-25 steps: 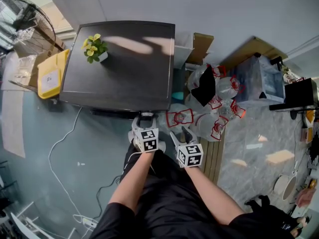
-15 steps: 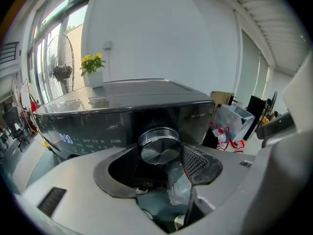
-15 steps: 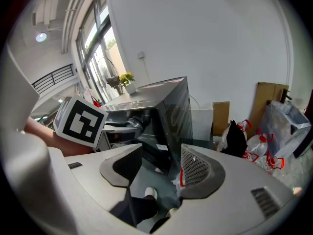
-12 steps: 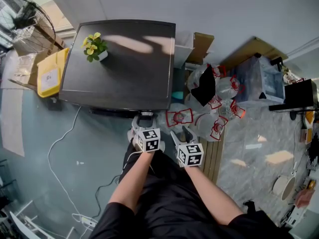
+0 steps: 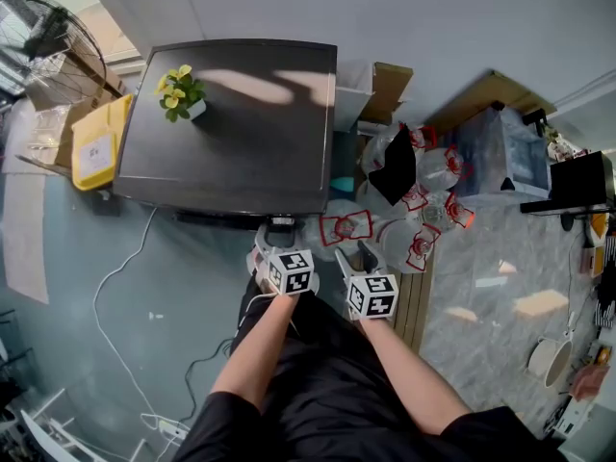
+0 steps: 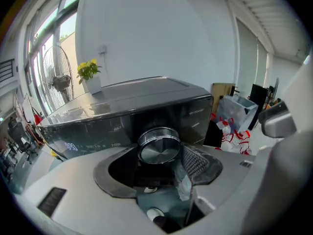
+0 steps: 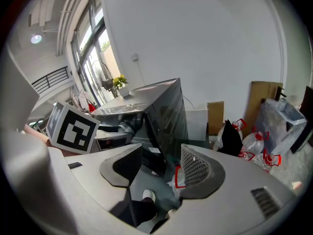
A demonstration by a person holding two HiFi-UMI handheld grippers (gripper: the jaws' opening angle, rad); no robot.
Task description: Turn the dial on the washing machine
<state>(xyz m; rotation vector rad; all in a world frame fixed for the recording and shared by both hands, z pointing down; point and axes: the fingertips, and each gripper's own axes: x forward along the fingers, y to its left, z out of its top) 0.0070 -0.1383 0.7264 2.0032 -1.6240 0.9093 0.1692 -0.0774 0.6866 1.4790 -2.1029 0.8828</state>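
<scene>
The washing machine (image 5: pixel 231 133) is a dark, glossy box seen from above, with its front panel facing me. Its round silver dial (image 6: pixel 157 146) sticks out of that panel, and it also shows as a small knob in the head view, the dial (image 5: pixel 280 225). My left gripper (image 6: pixel 159 155) has one jaw on either side of the dial, with the pads against its rim. In the head view the left gripper (image 5: pixel 279 233) is up against the panel's lower edge. My right gripper (image 5: pixel 364 254) hangs just to the right of the machine's corner. The right gripper (image 7: pixel 164 165) is open with nothing between its jaws.
A pot of yellow flowers (image 5: pixel 181 92) stands on the machine's top. A yellow box (image 5: pixel 99 142) and a fan (image 5: pixel 48 32) are at the left. Plastic bags with red handles (image 5: pixel 414 200) and cardboard (image 5: pixel 385 89) crowd the right. A white cable (image 5: pixel 115 287) runs across the floor.
The left gripper's marker cube has rolled a little while it stays at the dial. The right gripper has shifted very slightly.
</scene>
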